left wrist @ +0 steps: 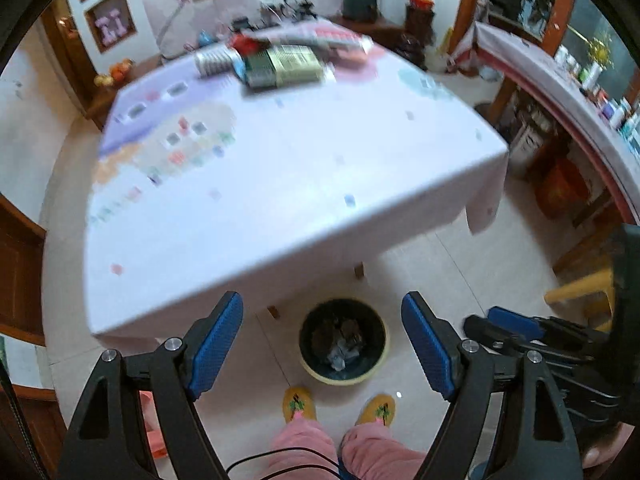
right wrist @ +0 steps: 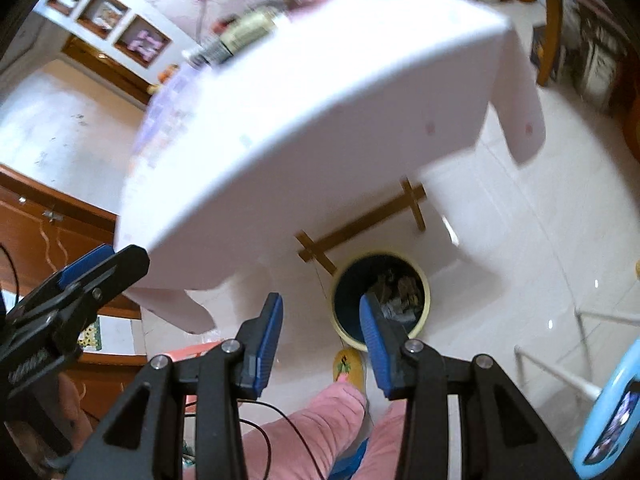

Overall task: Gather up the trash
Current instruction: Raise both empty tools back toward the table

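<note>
A round bin (left wrist: 344, 342) with a yellow rim and dark inside stands on the floor by the table's near corner, with crumpled trash in it; it also shows in the right wrist view (right wrist: 380, 292). My left gripper (left wrist: 322, 344) is open and empty, held above the bin. My right gripper (right wrist: 321, 338) is open and empty, also above the bin; it shows at the right of the left wrist view (left wrist: 516, 328). The left gripper shows at the left of the right wrist view (right wrist: 100, 266).
A table under a white cloth (left wrist: 280, 184) carries boxes and packets (left wrist: 280, 64) at its far end. The person's pink trousers and yellow slippers (left wrist: 300, 402) are below the grippers. Wooden cabinets (right wrist: 48, 232) stand left, a cluttered shelf (left wrist: 592, 80) right.
</note>
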{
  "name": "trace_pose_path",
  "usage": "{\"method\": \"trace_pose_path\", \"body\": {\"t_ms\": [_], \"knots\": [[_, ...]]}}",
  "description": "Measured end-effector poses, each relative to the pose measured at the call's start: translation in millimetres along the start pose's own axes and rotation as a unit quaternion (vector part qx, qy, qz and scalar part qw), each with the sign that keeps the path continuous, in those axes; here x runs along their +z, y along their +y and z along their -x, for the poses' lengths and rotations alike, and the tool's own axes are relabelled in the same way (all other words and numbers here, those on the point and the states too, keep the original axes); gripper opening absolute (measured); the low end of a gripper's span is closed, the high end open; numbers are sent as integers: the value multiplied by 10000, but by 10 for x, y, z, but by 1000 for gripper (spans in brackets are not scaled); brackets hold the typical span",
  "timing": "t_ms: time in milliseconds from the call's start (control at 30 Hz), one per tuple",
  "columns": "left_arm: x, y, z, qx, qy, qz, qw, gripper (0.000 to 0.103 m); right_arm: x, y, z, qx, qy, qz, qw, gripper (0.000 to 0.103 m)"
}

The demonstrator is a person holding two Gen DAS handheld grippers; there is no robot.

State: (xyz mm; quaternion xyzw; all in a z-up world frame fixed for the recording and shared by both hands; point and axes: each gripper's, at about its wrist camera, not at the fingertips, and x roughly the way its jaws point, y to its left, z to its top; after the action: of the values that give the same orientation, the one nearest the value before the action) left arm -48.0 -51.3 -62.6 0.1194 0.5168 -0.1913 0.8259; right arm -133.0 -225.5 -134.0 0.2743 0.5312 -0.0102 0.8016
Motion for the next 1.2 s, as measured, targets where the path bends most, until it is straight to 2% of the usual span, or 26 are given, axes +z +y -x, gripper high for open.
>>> {"method": "trace_pose_path", "body": {"t_ms": [133,400,567,833,1000,1100,1200], "knots": [[228,76,401,225,-399,136,9989,80,209,169,434,14,-403,411,9983,40],[564,232,942,700,-1009,558,9909,80,484,470,833,167,-988,1177,9880,40],[749,367,1141,768,-1065,1011,9862,80,669,629,939,315,-1167,1513,9811,40],[1019,687,1143,845,-845,1259,9848,80,962,759,967,360,-1235,1648,9779,40],[1416,1079,1004,653,-725,1332,9863,80,1245,848,925,285,-1293,1595,9783,40],[1712,1304,879,628,-760,1187,9880,80,1502,964,875,220,-1364,1567,9779,40],[2124,1543,680,549,-800,714,9927,80,1829,1140,770,101,-1382,1513,9787,40]]}}
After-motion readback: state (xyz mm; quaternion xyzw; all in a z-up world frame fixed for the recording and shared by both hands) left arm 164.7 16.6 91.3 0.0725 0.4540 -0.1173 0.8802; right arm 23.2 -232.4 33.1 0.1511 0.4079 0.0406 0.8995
